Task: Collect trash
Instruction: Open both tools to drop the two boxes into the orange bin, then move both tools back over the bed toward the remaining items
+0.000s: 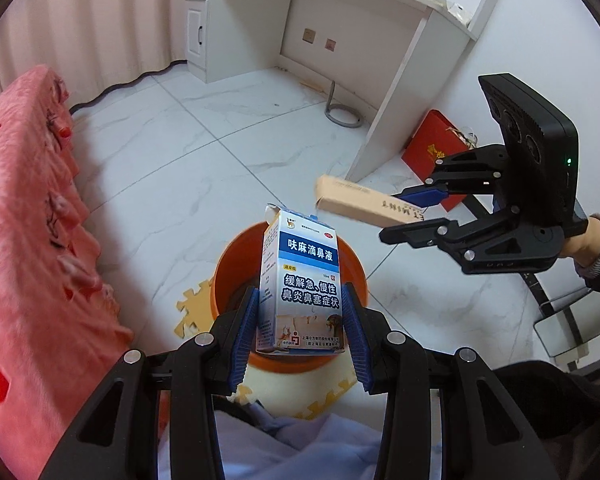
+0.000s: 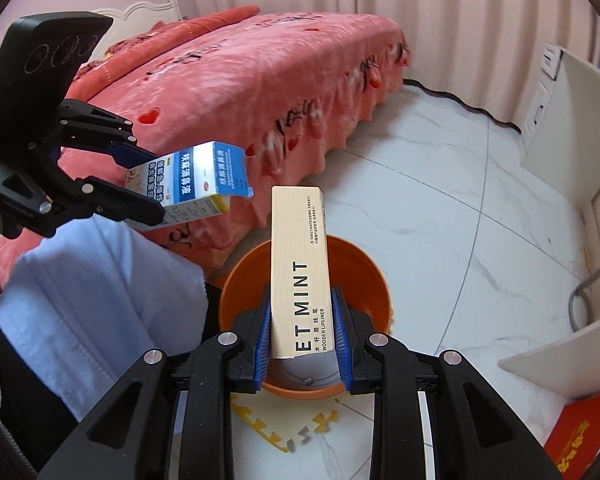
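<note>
Left gripper (image 1: 300,320): pinched the blue box (image 1: 300,280) between its blue pads, box upright, top flap open.
Right gripper (image 2: 302,328): clamped on the long tan box (image 2: 298,264) marked MINT, box pointing to 12 o'clock.
Bucket (image 2: 364,264): orange, on the floor, right under both boxes; neither box was inside it.
Foam mat (image 2: 276,428): yellow puzzle pieces at the bucket's 6 o'clock.
Bed (image 2: 260,92): pink cover, at 11 o'clock from the bucket in the right view.
Red bag (image 1: 428,148): against the desk (image 1: 380,80), at 2 o'clock in the left view.
</note>
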